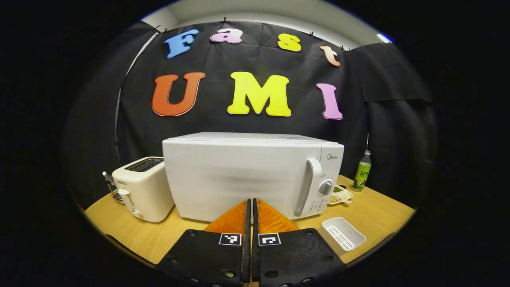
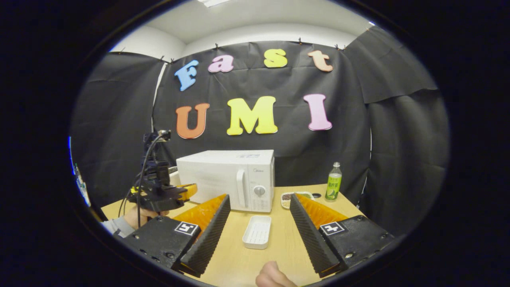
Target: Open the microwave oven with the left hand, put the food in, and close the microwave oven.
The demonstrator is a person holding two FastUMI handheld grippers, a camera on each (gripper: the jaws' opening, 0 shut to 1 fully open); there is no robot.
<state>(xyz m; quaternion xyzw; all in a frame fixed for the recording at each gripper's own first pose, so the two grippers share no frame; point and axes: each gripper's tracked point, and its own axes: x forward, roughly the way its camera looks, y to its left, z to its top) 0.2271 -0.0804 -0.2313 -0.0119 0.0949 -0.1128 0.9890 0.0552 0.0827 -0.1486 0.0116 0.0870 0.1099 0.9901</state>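
A white microwave (image 1: 247, 175) stands on the wooden table (image 1: 378, 215), its door closed and the vertical handle (image 1: 310, 187) at the right of the door. Just in front of the door my left gripper (image 1: 251, 207) is shut with nothing between its fingers. In the right gripper view the left gripper (image 2: 189, 191) hovers left of the microwave (image 2: 227, 179), held by a hand (image 2: 133, 218). My right gripper (image 2: 259, 198) is open and empty, hanging above a white rectangular tray (image 2: 257, 232). A small dish of food (image 2: 295, 198) lies right of the microwave.
A white toaster (image 1: 139, 189) stands left of the microwave, with a wire holder behind it. At the back right is a green bottle (image 2: 334, 181). The white tray (image 1: 343, 235) lies in front of the control panel. A fingertip (image 2: 273, 277) shows at the bottom edge.
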